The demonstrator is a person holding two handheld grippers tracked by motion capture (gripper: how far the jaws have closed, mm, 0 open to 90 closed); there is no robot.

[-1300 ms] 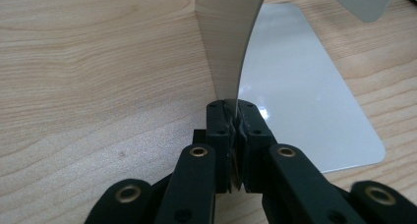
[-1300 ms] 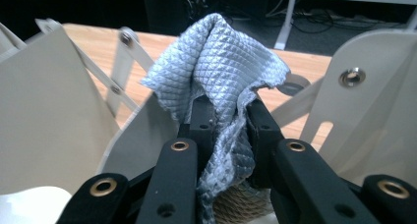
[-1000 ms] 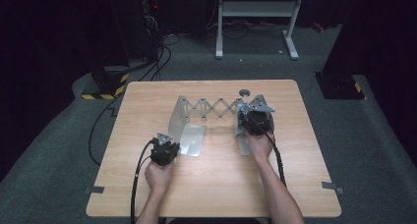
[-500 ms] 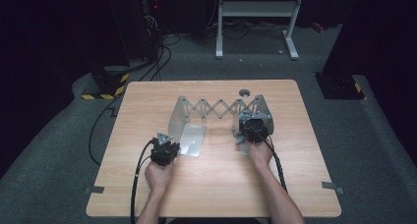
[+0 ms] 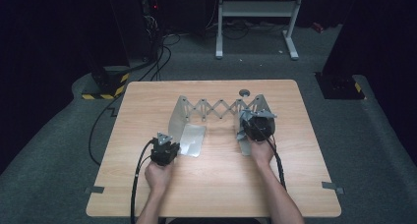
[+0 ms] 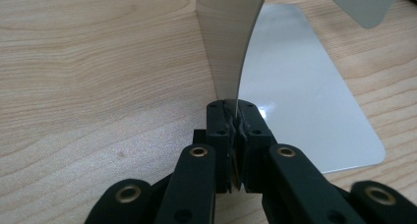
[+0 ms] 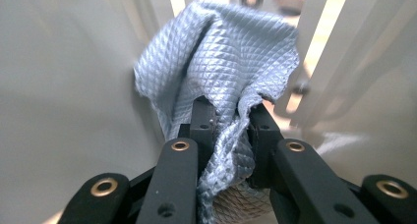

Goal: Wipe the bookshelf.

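The extendable metal rack (image 5: 221,108) stands on the table (image 5: 147,101). The left gripper (image 6: 235,122) is clamped on the edge of the rack's left end plate (image 6: 228,47). The right gripper (image 7: 231,123) grips a blue cloth (image 7: 221,62), pressed against the rack's right end plate (image 7: 64,86).

Each gripper, left gripper (image 5: 164,149) and right gripper (image 5: 257,126), is black, with two matte jaws on arms pinned by brass-ringed rivets (small dark screw heads too). A grey three-cornered plate tops each; black cables trail back. Forearms are bare, sleeveless.
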